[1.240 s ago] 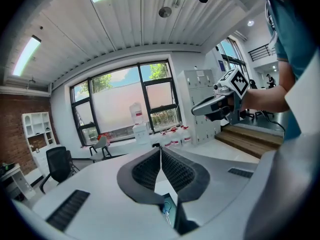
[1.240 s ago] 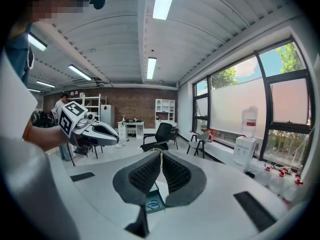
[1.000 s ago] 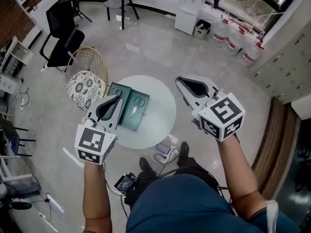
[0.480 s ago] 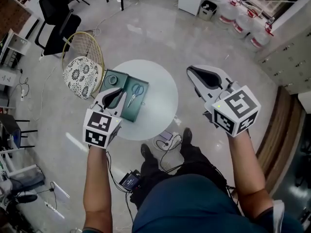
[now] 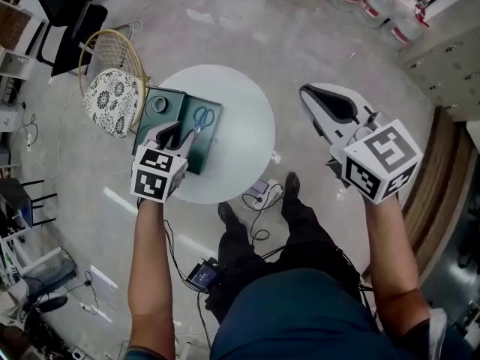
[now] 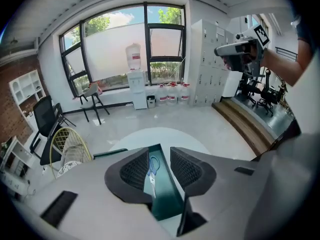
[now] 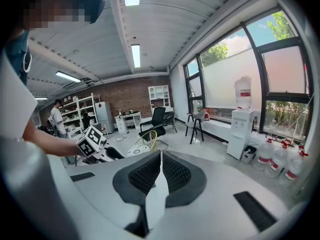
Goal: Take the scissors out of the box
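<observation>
Inside one green box lies one pair of scissors.

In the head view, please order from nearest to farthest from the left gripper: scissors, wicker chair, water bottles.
1. Scissors, in the green box, just beyond the left gripper, whose empty jaws are opening.
2. Wicker chair, on the floor to the left.
3. Water bottles, far off, upper right.

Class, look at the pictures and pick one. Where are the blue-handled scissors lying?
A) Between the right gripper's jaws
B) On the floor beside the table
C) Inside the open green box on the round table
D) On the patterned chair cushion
C: the head view shows the scissors lying flat inside the open green box, which sits on the round table.
</observation>
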`<state>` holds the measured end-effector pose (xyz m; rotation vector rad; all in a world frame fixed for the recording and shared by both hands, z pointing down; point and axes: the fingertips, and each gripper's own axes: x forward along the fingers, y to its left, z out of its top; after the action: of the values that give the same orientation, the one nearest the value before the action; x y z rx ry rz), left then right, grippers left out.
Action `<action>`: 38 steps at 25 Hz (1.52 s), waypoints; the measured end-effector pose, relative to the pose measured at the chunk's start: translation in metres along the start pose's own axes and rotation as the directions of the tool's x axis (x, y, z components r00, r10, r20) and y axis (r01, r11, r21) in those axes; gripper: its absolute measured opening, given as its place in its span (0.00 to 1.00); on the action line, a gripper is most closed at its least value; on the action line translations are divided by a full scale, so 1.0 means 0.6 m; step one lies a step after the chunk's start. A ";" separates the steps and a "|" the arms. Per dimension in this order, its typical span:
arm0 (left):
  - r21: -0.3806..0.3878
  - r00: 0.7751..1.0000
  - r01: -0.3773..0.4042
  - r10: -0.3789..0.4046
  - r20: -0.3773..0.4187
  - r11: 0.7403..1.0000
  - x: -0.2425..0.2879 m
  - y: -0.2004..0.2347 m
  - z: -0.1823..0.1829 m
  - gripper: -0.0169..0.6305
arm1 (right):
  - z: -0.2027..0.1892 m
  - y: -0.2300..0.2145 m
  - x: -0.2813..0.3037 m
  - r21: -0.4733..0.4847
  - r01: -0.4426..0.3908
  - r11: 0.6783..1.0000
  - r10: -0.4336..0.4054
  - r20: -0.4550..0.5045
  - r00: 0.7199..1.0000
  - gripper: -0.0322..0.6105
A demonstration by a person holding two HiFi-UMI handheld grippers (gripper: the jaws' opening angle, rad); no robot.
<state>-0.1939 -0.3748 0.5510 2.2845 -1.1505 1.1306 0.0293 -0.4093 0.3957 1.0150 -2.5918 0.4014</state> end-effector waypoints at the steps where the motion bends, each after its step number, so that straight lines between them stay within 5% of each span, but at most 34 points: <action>1: -0.007 1.000 0.003 -0.003 -0.015 1.000 0.020 0.002 -0.011 0.23 | -0.012 -0.009 0.004 0.005 0.003 1.000 -0.003 -0.006 1.000 0.11; 14: -0.062 0.977 0.023 -0.035 -0.211 0.998 0.237 0.010 -0.152 0.30 | -0.172 -0.098 0.037 0.073 0.040 0.997 -0.033 -0.105 0.994 0.11; 23: -0.055 0.955 -0.036 0.018 -0.295 0.998 0.331 0.020 -0.211 0.30 | -0.255 -0.133 0.055 0.099 0.034 0.995 -0.020 -0.138 0.990 0.11; 30: 0.064 0.931 -0.063 0.082 -0.356 0.996 0.367 0.030 -0.231 0.30 | -0.289 -0.135 0.072 0.114 0.022 0.993 -0.006 -0.143 0.990 0.11; 38: 0.156 0.877 -0.056 0.123 -0.465 0.986 0.384 0.025 -0.254 0.29 | -0.289 -0.132 0.086 0.110 0.010 0.994 0.004 -0.132 0.991 0.11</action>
<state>-0.2006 -0.4114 0.8252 1.8918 -1.0107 1.7331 0.0830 -0.4318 0.5848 0.9926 -2.4731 0.5968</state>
